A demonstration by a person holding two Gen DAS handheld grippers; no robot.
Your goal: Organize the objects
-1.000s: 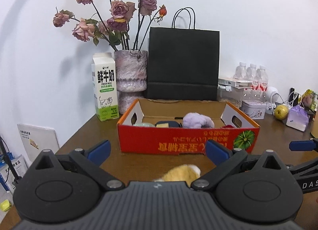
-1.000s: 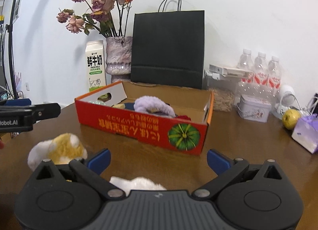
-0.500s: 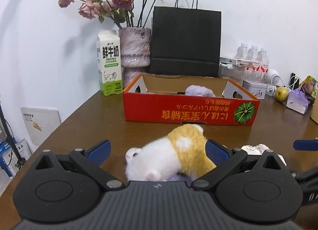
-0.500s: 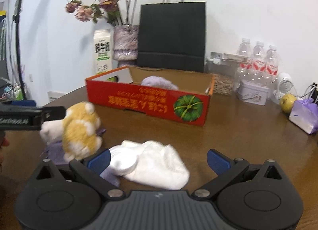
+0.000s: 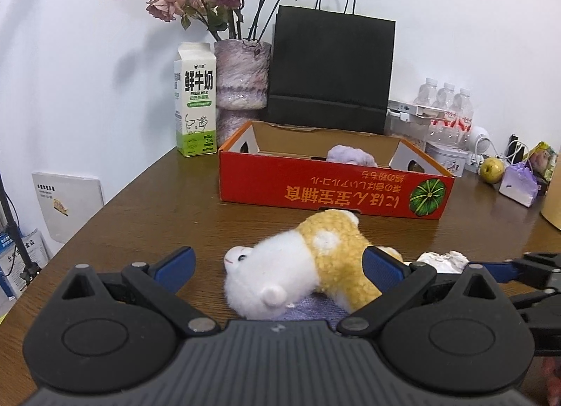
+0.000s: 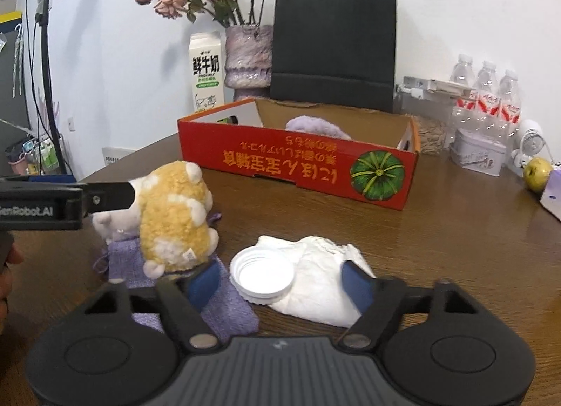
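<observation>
Left hand-held gripper [image 5: 278, 267] spread wide around plush hamster [image 5: 305, 265] lying on purple pouch [image 6: 217, 308], tabletop [image 5: 140, 223]. Right hand-held gripper [image 6: 280, 283] wide over white lid [image 6: 261, 274] (on cloth). Risk: pouch snagged too.

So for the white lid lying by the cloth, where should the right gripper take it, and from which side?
Grip the lid across its raised rim, coming down from above and slightly from the near side. It lies flat, open side up, its far edge resting on the white cloth, so a level approach would likely snag fabric. The right gripper already stands open around it.
</observation>
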